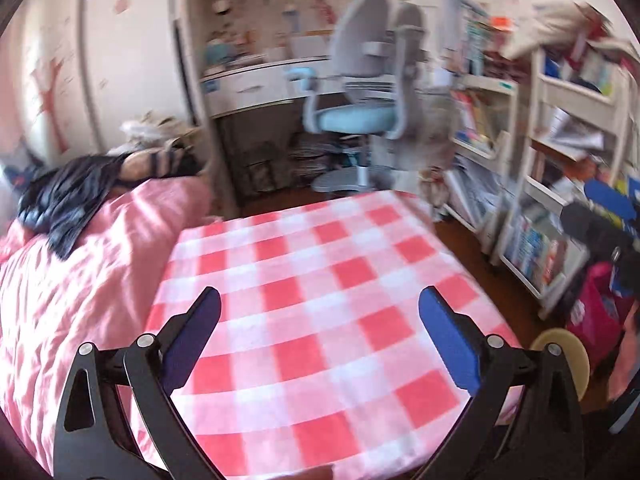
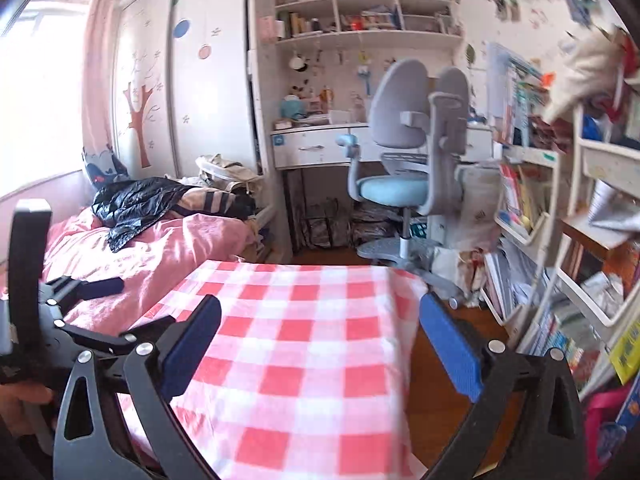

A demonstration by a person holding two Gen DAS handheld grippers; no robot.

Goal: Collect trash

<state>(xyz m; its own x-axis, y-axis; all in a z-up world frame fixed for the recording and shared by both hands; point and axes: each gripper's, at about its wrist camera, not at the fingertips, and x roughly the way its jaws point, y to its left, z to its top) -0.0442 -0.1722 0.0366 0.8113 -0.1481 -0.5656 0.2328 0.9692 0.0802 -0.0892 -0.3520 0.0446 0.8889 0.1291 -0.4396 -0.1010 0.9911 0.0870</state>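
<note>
Both tools are empty. The left hand-held gripper [image 1: 320,344] has its jaws spread wide with only the red-and-white checked cloth [image 1: 320,288] showing between them, and the right hand-held gripper [image 2: 320,348] stands just as wide over the same cloth. No loose trash shows on the counter under that cloth. A crumpled black plastic bag [image 2: 132,204], probably the trash bag, lies on the pink bed [image 2: 160,256], well apart from both tools. Judging by this, the counter looks cleared; whether the bag holds anything cannot be told.
</note>
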